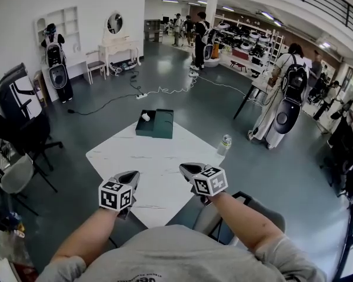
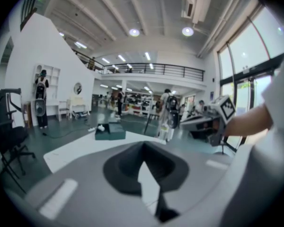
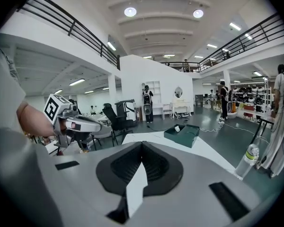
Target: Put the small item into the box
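Tongs in both hands are closed and empty. The left tongs (image 1: 131,175) show their jaws meeting in a point with nothing between them in the left gripper view, and the right tongs (image 1: 189,168) look the same in the right gripper view. Both hang over the near corner of the white table (image 1: 165,175), close to the person's body and side by side with a gap between them. They are well apart from the box (image 1: 159,124), so this reads as a resting pose and not a reach.

The green box sits at the far corner of the table. The small white item (image 1: 145,117) lies at its left end, within its outline. Whether the item rests down inside the box or up on its edge is too small to tell in any view.

If it is inside, the task looks done, which would fit shut, empty tongs held away from it. If it is on the edge, either tongs must open and cross the whole table to reach it.

A bottle (image 1: 224,144) stands just off the table's right edge, clear of that path.
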The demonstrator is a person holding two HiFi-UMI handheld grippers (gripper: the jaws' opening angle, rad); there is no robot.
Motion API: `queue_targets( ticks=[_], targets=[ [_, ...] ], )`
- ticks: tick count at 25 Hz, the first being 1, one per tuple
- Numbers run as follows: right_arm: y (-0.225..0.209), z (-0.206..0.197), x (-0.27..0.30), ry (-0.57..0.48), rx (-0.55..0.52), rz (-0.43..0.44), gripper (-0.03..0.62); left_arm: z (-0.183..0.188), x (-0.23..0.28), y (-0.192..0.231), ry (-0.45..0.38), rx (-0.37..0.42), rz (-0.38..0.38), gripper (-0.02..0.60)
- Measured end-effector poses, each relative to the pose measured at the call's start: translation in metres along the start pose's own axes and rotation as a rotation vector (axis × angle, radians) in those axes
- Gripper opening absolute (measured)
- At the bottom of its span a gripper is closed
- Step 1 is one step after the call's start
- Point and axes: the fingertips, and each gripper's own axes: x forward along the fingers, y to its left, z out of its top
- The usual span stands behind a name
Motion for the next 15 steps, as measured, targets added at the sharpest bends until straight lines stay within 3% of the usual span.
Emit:
queue_targets(
  ticks=[8,15],
  targets=[
    [0.028,0.006,0.005,-0.027,0.042,-0.046,0.008,-0.003,-0.047,0.026,-0.029,-0.039,-0.05,0.005],
    [0.064,0.024,0.03,-0.045,0.029,-0.088,0.008,-0.015,-0.085,0.076,-0.027,-0.065,-0.079,0.005]
  ],
)
